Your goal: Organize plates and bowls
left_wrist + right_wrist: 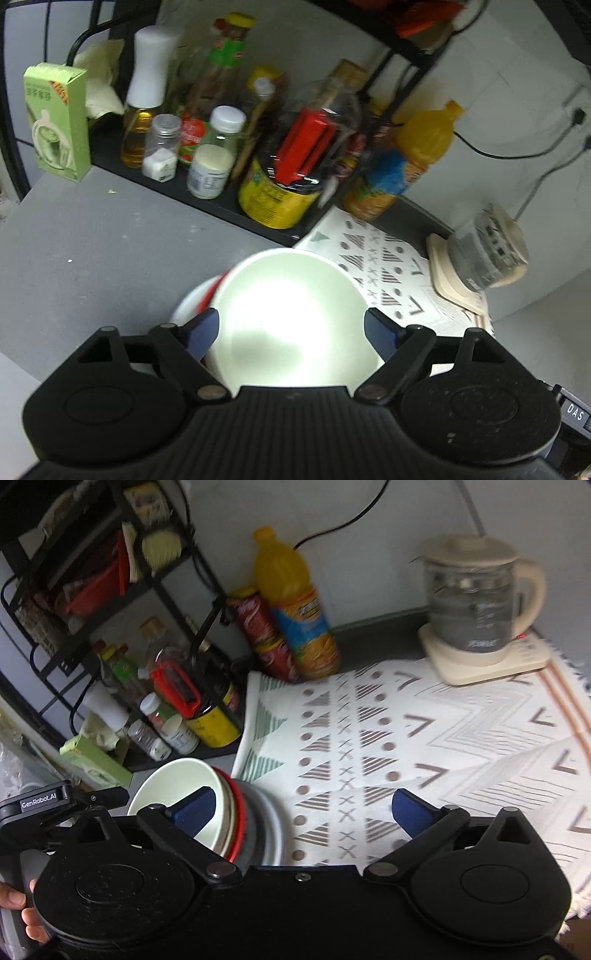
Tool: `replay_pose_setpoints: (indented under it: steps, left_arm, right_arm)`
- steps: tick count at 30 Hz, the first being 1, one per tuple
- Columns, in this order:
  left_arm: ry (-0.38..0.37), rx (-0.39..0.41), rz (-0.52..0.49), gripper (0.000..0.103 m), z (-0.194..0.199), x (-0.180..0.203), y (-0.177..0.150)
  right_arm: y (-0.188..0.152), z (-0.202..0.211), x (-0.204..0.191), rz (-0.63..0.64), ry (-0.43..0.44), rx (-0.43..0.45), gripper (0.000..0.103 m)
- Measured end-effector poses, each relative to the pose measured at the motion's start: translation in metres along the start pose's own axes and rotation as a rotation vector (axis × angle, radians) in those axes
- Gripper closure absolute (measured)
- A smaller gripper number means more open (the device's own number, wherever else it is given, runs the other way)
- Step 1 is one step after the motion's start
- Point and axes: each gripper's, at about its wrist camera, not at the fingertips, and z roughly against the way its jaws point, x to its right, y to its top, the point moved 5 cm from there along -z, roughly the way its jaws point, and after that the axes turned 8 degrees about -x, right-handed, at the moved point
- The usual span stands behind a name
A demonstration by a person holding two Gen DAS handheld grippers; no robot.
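Note:
A pale green bowl (pixel 291 314) fills the gap between the blue pads of my left gripper (pixel 291 332), whose jaws stand wide on either side of it. It sits on a nested stack with a red-rimmed bowl (pixel 210 291) and a white dish (pixel 184 306) beneath. In the right wrist view the same stack (pixel 229 812) appears tilted at lower left, pale green bowl (pixel 173 797) on top, a red rim and white plates (pixel 271 827) below. My right gripper (pixel 303 812) is open and empty over the patterned cloth, its left pad (pixel 195 808) in front of the stack.
A black rack (pixel 207 199) with sauce bottles, jars and a green box (pixel 59 122) stands behind. An orange juice bottle (pixel 295 609) and a red can (pixel 264 631) stand by the wall. A glass kettle (pixel 476 602) sits on a beige base. The patterned cloth (pixel 424 746) covers the grey counter.

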Motion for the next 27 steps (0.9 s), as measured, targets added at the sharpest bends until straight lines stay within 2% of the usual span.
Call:
replay_pose_setpoints:
  steps: [11,14,19,27]
  left_arm:
    - [-0.045,0.026,-0.158,0.017,0.048,0.045,-0.051]
    - [-0.047,0.028,-0.191,0.013,0.059,0.048,-0.065]
    - [-0.056,0.035,-0.258,0.012,0.078,0.051,-0.09]
    - [-0.082,0.04,-0.304,0.007,0.104,0.041,-0.122]
  right_arm:
    - [-0.046,0.073,0.021,-0.065,-0.068,0.106,0.0]
    - [-0.061,0.092,0.022,-0.085,-0.098,0.135,0.0]
    - [-0.09,0.12,0.023,-0.119,-0.127,0.196,0.0]
    - [-0.129,0.146,0.013,-0.119,-0.192,0.217,0.0]
